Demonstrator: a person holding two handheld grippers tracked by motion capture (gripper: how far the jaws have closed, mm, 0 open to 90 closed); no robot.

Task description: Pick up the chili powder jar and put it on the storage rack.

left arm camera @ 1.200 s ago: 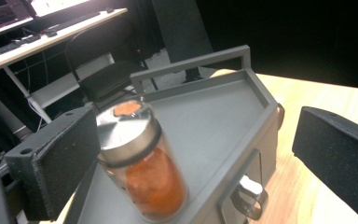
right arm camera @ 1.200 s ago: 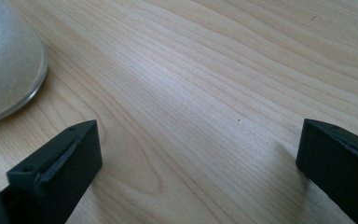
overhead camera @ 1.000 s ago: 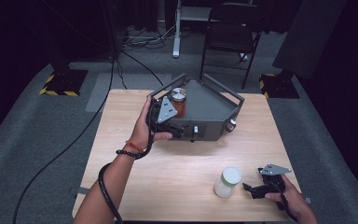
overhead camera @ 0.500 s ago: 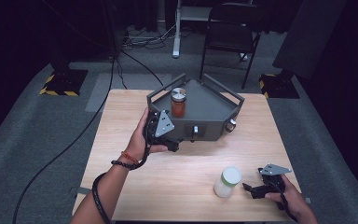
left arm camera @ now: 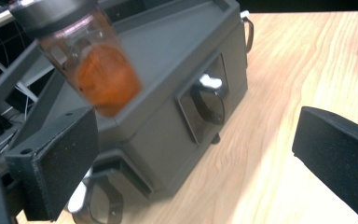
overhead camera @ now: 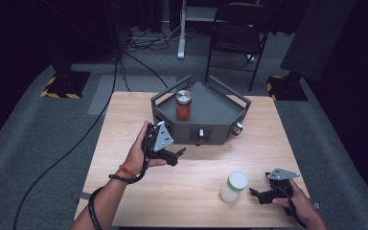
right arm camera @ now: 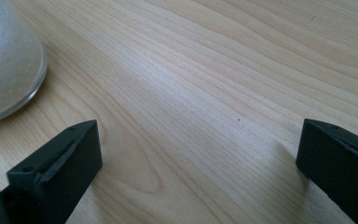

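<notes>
A jar of orange-red contents with a metal lid (overhead camera: pixel 183 105) (left arm camera: pixel 86 65) stands on top of a dark grey angular box (overhead camera: pixel 220 103) (left arm camera: pixel 186 60) at the back of the table. My left gripper (overhead camera: pixel 178 154) (left arm camera: pixel 196 172) is held open over the wood just in front of the box's left face, empty. A white-lidded pale jar (overhead camera: pixel 233 187) (right arm camera: pixel 7 60) stands near the front edge. Just right of it my right gripper (overhead camera: pixel 255 194) (right arm camera: pixel 198 163) rests low on the table, open and empty, its jaws pointing toward that jar.
The wooden table (overhead camera: pixel 124 124) has bare wood between the two grippers. The box has handles (overhead camera: pixel 237 128) and a front knob (overhead camera: pixel 201 134). A black chair (overhead camera: pixel 239 33) and floor cables (overhead camera: pixel 91 129) lie beyond the table. A cable trails from my left forearm.
My left gripper has drawn back from the orange jar on the box, toward the table's front, and is open over the wood. The jar stays on the box. The right gripper has not moved.
</notes>
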